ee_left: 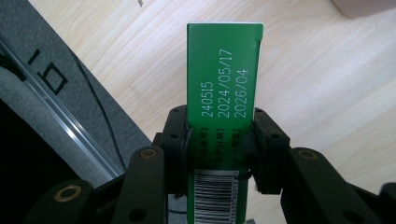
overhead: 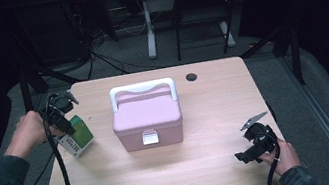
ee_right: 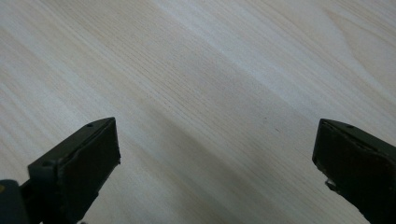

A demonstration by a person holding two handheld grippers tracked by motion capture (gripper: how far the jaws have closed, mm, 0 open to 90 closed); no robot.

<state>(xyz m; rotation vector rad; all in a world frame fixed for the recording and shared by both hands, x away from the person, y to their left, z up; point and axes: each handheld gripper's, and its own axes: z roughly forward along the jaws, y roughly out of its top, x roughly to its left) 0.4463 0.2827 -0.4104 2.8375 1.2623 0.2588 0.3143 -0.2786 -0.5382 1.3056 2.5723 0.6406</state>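
Observation:
A green and white carton (overhead: 78,137) hangs tilted at the table's left edge, held by my left gripper (overhead: 64,124). In the left gripper view both black pads press the narrow green carton (ee_left: 224,84) from either side; printed dates and a barcode face the camera. A pink box (overhead: 147,117) with a white handle and a white front latch stands closed in the middle of the table. My right gripper (overhead: 244,155) rests low near the table's front right, and in the right gripper view its jaws stand wide apart over bare wood, the gripper (ee_right: 217,158) holding nothing.
The light wooden table (overhead: 166,178) has a small dark grommet hole (overhead: 191,76) at the back. Grey floor lies past the left edge (ee_left: 70,116), close under the carton. Desk legs and cables stand in the dark beyond the table.

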